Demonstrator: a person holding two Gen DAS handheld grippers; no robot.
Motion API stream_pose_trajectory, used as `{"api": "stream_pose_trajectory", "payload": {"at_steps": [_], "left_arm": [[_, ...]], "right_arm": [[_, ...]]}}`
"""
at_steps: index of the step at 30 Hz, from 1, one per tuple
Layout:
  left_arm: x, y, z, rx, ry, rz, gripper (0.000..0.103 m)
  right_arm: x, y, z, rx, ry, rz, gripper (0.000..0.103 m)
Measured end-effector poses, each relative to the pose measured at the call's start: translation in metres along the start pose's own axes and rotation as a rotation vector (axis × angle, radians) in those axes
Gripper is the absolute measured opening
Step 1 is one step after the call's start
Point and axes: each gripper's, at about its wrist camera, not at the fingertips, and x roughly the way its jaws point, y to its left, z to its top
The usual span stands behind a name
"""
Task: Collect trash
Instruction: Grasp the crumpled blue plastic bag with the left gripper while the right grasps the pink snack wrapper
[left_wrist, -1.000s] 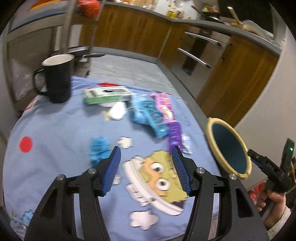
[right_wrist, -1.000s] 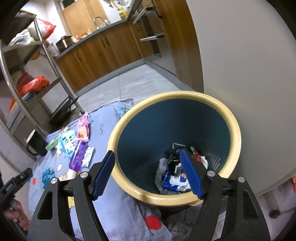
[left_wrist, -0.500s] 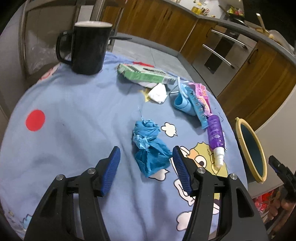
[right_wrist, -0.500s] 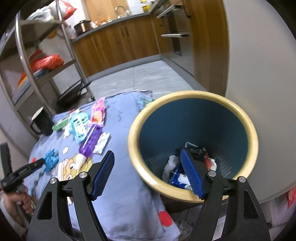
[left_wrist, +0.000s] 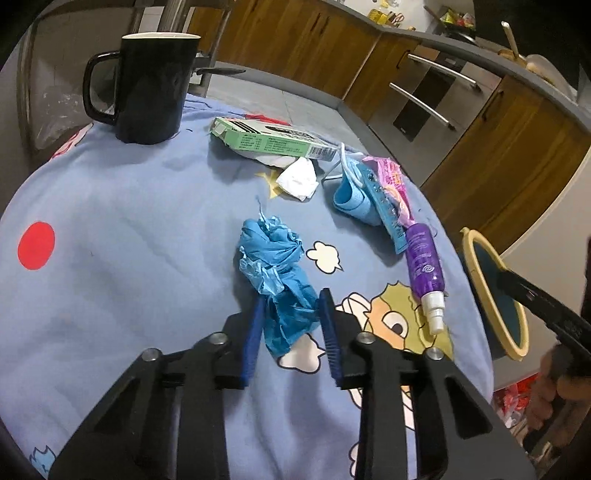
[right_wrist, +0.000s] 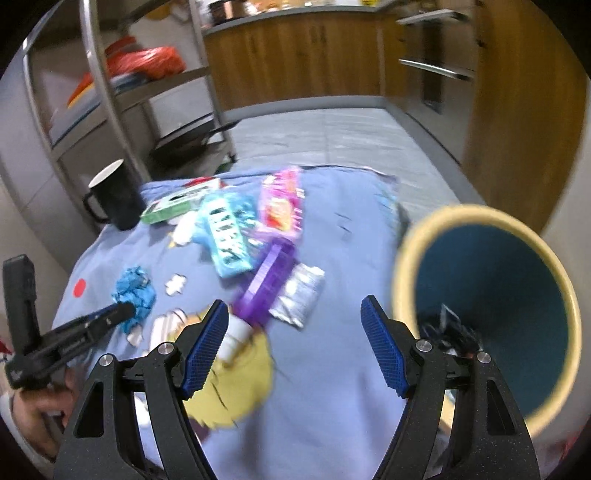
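since the earlier frames the left gripper (left_wrist: 290, 314) has dropped down over the crumpled blue plastic wad (left_wrist: 275, 273), and the right gripper (right_wrist: 293, 325) has swung away from above the bin (right_wrist: 491, 317) to over the blue cartoon cloth (left_wrist: 110, 258).

nearest in the left wrist view, the left gripper's jaws are closing with the near end of the blue wad between the 2 pads; they are flanking it closely, and whether they are already pressing on it i cannot tell for sure. the rest of the wad is lying on the cloth, stretching away from the gripper. to its right a purple spray bottle (left_wrist: 423, 266) is lying on its side, white nozzle toward the camera. the yellow-rimmed, teal bin is standing just past the cloth's right edge, with trash showing inside in the right wrist view.

the right gripper is hanging released, its jaws spread wide with nothing between them, above the cloth near the bottle.

farther on, a light blue packet (left_wrist: 369, 195) and a pink wrapper (left_wrist: 391, 181) are lying side by side, overlapping. beyond them are sitting a white crumpled tissue (left_wrist: 297, 179) and a green carton (left_wrist: 273, 142), and farthest back a black mug (left_wrist: 147, 86) is standing upright.
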Motion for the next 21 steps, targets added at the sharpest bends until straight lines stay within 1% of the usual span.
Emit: {"api": "stream_pose_trajectory", "payload": {"at_steps": [4,7,10,15,18,21], "left_arm": [[-0.001,0.006,0.001,-0.032,-0.004,-0.024,0.021],[-0.003,0.009,0.002,-0.051,-0.012,-0.034,0.021],[-0.002,0.013,0.002,-0.071,-0.013,-0.042,0.021],[0.001,0.015,0.002,-0.081,-0.004,-0.044,0.023],[0.003,0.015,0.003,-0.083,0.0,-0.041,0.024],[0.006,0.015,0.002,-0.082,0.003,-0.036,0.027]], "right_arm": [[0.024,0.016,0.029,-0.031,0.013,0.021,0.075],[0.043,0.019,0.05,-0.016,0.027,0.027,0.075],[0.065,0.016,0.071,0.018,0.047,0.028,0.075],[0.1,0.011,0.097,0.05,0.093,0.034,0.075],[0.121,0.002,0.109,0.094,0.122,0.032,0.075],[0.14,-0.007,0.116,0.129,0.152,0.033,0.072]]}}
